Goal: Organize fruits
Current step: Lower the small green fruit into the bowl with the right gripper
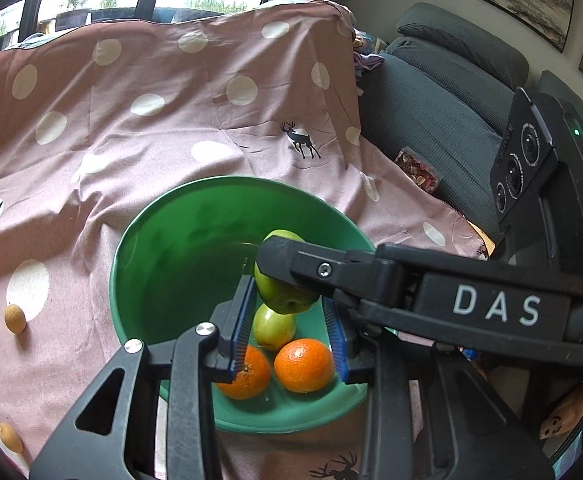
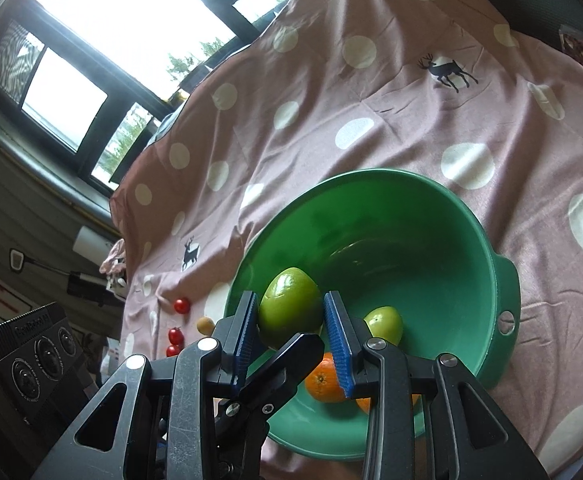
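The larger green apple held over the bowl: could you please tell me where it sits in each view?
Left wrist view: larger green apple, centre, clamped by the right gripper.
Right wrist view: lower centre, between that gripper's blue pads.
Shared landmark: green bowl.

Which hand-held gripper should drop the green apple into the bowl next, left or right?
Right. The right hand-held gripper already clamps the green apple above the bowl. The left hand-held gripper holds nothing, its pads over the fruit already inside.
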Tool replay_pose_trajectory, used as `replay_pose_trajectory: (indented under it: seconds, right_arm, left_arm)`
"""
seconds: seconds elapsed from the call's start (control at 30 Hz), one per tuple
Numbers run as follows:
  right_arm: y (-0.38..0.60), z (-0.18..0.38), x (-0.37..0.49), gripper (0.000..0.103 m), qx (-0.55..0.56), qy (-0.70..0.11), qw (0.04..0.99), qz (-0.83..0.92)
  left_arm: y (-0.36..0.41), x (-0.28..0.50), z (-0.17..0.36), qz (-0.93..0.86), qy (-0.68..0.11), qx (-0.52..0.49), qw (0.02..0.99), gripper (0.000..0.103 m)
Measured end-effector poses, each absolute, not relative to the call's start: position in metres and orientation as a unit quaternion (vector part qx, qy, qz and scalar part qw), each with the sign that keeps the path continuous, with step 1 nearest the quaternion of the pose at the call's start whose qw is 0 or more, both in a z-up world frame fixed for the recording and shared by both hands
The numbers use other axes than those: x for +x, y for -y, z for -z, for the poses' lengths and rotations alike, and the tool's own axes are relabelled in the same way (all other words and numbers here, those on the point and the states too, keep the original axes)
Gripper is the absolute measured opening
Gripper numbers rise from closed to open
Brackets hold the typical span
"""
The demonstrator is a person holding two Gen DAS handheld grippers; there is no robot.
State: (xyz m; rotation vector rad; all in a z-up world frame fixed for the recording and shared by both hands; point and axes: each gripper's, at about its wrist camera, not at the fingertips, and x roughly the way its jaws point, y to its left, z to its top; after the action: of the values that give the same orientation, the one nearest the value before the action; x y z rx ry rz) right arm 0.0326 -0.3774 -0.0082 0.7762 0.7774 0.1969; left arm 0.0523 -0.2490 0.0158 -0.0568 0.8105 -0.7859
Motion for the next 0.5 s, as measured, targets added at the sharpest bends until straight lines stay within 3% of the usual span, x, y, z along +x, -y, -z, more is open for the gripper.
replay_pose_trajectory:
  seconds: [0.5]
  right_arm:
    - [0.3748, 0.0166, 0.0402, 0.038, 0.364, -0.387, 0.842, -0.088]
  left_arm:
    - [0.2486, 0.0596, -0.0057, 0.369, -0.402, -0.033, 0.838, 0.033]
